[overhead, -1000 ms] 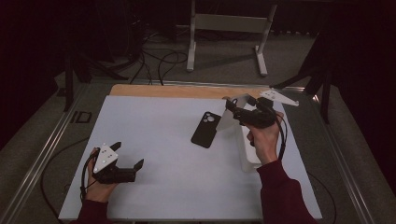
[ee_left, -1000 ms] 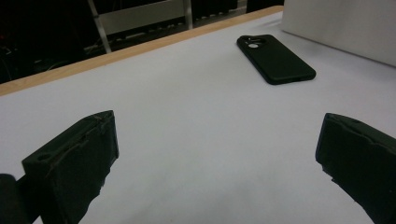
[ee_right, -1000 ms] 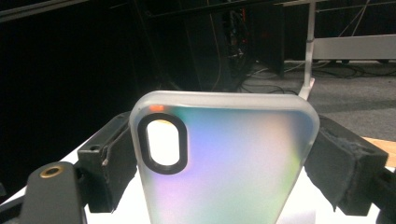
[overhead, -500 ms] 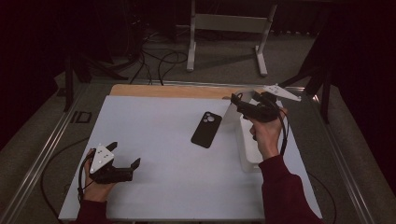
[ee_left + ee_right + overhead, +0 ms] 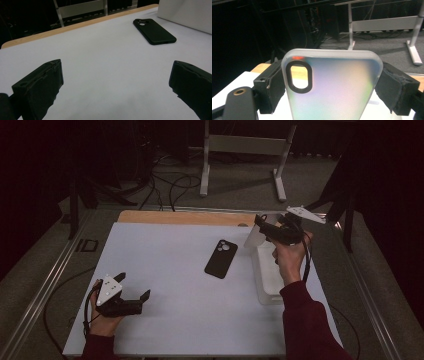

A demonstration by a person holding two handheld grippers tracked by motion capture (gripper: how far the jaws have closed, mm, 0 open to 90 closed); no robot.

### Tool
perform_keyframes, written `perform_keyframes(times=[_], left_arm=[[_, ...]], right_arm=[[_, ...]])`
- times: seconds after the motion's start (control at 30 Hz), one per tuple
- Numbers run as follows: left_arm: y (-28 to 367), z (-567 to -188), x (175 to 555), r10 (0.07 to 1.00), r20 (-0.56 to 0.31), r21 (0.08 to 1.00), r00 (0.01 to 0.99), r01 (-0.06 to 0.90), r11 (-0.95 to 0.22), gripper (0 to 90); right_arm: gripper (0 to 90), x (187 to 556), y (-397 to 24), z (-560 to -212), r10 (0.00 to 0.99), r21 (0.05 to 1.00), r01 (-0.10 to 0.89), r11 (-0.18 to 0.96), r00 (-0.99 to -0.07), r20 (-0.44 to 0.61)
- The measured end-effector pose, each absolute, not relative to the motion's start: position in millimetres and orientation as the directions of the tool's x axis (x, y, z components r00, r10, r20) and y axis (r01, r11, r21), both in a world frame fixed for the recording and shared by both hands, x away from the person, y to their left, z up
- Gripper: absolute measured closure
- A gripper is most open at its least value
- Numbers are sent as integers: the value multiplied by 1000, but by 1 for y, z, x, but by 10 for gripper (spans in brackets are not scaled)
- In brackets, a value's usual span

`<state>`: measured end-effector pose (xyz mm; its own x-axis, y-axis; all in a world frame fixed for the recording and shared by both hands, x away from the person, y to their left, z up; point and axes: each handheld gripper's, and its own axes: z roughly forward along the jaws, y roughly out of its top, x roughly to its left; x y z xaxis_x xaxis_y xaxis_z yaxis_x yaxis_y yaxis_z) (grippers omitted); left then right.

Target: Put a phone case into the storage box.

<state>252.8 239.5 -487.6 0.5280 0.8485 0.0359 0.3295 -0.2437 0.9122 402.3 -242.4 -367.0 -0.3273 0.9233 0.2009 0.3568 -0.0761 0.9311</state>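
Up over the white tray (image 5: 270,287), the right gripper (image 5: 261,227) clamps a translucent phone case (image 5: 332,87) between its jaws; the left gripper (image 5: 134,290) rests wide apart and empty on the table (image 5: 175,295), near a black phone (image 5: 221,258).

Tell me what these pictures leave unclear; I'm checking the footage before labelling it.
- Translucent phone case: lower part cut off by the right gripper view's bottom edge.
- White tray: contents unreadable in the high view; hand covers part.
- Black phone: lies back up, screen hidden.
- Left tongs: tips cut by frame edge.
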Motion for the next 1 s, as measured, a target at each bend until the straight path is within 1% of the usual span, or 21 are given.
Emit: perform_keyframes(times=[0.23,0.6,0.73,0.9,1.0], left_arm=[[239,-487,252,848,35,913,529,328,-243,0],[240,-486,251,849,32,915,528,326,-237,0],[241,-486,250,850,31,917,525,324,-234,0],[242,-485,250,850,30,918,525,323,-231,0],[242,-485,250,851,30,918,524,322,-230,0]], right_arm=[[163,412,-252,-364,945,934,351,-67,-279,173],[163,432,-261,-377,973,925,376,-53,-190,133],[163,438,-261,-379,978,924,380,-50,-170,123],[162,445,-259,-381,985,922,388,-12,-155,77],[162,449,-258,-384,987,918,398,-7,-145,70]])
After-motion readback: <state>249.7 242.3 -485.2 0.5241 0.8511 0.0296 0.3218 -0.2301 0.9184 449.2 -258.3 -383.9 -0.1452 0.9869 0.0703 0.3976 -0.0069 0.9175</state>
